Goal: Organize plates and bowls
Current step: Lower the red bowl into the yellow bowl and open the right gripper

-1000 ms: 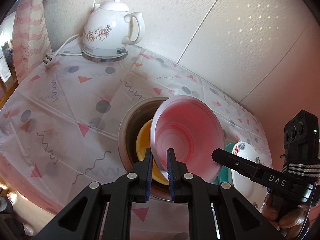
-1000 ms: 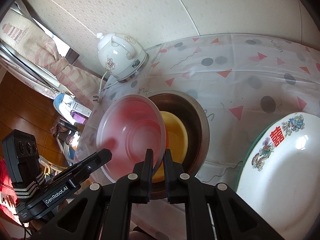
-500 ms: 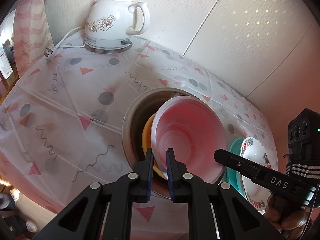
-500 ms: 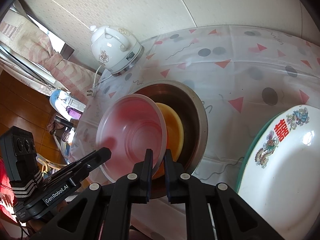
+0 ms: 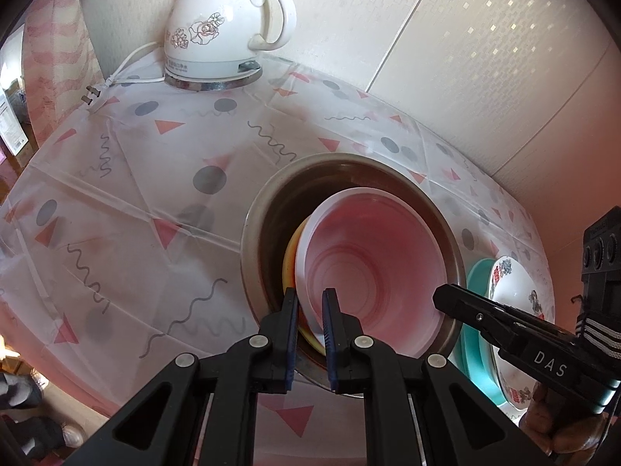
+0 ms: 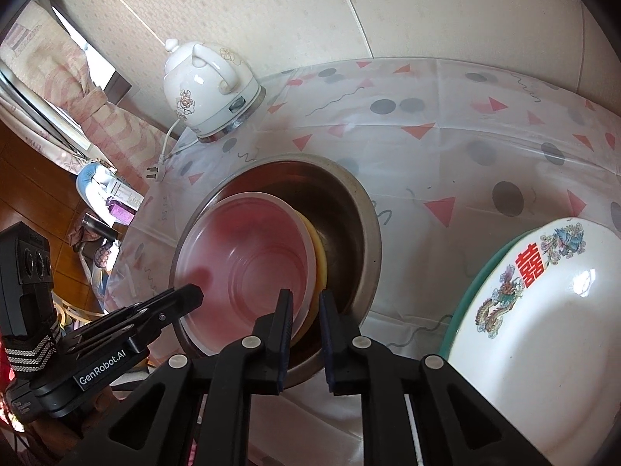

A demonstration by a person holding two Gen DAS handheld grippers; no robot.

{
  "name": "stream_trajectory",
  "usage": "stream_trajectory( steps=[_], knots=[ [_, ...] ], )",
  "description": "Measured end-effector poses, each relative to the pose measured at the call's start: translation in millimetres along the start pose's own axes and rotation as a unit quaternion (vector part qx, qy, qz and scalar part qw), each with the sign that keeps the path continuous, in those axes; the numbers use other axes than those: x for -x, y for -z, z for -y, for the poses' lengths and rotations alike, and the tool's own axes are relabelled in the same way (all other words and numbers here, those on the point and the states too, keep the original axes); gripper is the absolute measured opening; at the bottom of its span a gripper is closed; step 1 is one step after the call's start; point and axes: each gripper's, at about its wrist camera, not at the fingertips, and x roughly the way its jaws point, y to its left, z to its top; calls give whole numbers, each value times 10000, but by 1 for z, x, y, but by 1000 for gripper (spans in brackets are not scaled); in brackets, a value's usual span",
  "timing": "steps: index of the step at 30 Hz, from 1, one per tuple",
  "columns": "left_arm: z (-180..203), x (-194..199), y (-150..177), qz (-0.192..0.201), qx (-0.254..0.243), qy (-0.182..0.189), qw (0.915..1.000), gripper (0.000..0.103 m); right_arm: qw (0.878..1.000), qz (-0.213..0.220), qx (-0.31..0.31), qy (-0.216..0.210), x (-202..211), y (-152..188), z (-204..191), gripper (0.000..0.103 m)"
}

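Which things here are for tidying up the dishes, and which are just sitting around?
For the job:
- pink bowl, held by the left claw and right claw
- yellow bowl under it
- metal basin holding both
- flowery white plate on a teal plate

Just sitting around:
- white kettle
- its plug
- patterned tablecloth

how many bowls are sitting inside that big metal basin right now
2: a translucent pink bowl on top, its rim between both grippers' fingers, and a yellow bowl nested beneath it in the steel basin. More could be hidden underneath.
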Motion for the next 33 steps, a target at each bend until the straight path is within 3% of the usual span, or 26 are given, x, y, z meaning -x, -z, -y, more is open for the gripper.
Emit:
stream_trajectory(
  steps=[9,33],
  knots=[
    [7,-7,-10,102,-218,-156,9996,12,9994,80,234,259,-4,-8,-2,12],
    [10,-7,-6,275,-460,-406,9977,13,9996,107,138,237,-7,-7,0,13]
  ],
)
